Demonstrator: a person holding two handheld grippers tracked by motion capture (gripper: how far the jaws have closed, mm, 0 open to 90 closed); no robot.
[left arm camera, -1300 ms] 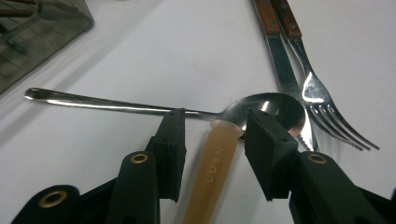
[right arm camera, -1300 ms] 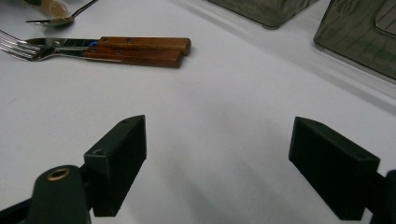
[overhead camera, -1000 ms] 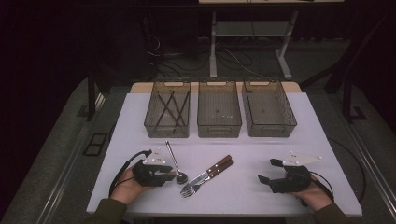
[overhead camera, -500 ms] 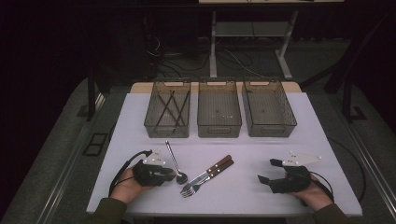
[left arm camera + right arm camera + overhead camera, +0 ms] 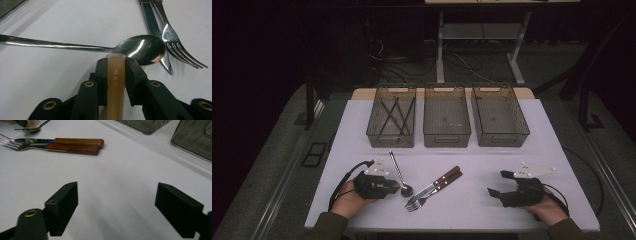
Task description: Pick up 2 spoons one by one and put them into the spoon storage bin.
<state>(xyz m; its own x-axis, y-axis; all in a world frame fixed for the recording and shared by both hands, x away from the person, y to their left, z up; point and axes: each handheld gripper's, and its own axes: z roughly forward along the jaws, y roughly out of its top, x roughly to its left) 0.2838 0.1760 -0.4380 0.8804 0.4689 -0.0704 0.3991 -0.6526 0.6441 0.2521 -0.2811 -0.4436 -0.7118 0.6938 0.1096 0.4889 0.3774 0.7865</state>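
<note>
My left gripper rests on the white table at the front left. Its jaws have just been closing and stand shut on a translucent amber strip with small letters. The strip's tip touches the rim of a steel spoon's bowl. The spoon lies with its handle pointing away towards the bins. Right of it lie a fork and a knife with wooden handles, side by side. My right gripper rests at the front right, open, with bare table between its jaws.
Three dark see-through bins stand in a row at the back: the left bin holds several dark sticks, while the middle bin and right bin look nearly bare. The wooden handles lie ahead of the right gripper.
</note>
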